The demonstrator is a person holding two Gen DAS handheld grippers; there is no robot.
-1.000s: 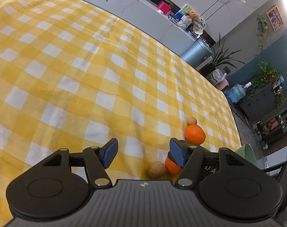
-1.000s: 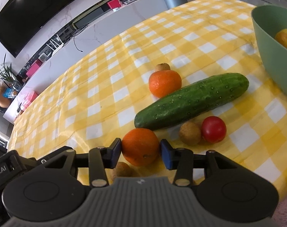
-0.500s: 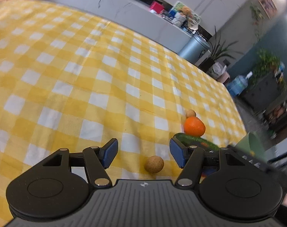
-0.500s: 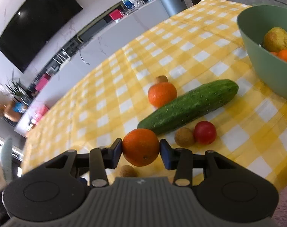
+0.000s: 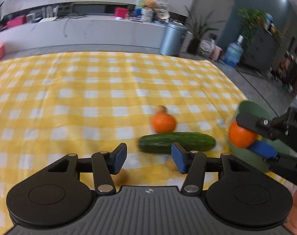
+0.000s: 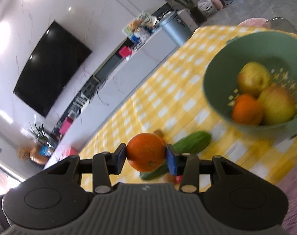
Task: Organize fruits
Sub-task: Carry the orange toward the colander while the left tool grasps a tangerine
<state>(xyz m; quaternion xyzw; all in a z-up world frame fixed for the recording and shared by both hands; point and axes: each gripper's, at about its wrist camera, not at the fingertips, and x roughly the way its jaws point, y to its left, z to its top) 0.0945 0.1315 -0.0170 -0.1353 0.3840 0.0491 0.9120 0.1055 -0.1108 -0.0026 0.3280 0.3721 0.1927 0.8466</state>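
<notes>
Yellow-checked tablecloth [image 5: 89, 101] — right gripper [image 6: 146, 155] clamps an orange [image 6: 145, 152], green bowl [image 6: 217, 90] at two o'clock; left gripper [image 5: 148, 156] closing, nothing between its jaws.

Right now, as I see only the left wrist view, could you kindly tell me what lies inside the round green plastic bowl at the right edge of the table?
Observer: The green plastic bowl holds two yellow-green round fruits and one small orange fruit.
Operator: Thank you. Is the large round orange gripped from both sides?
Observer: Yes. In the right wrist view both blue pads of the right gripper press on the large round orange, one on each side.
Operator: Is it over the bowl?
Observer: Not yet, it seems. There the bowl lies ahead and to the right, and the dark green cucumber shows just behind the orange.
</notes>
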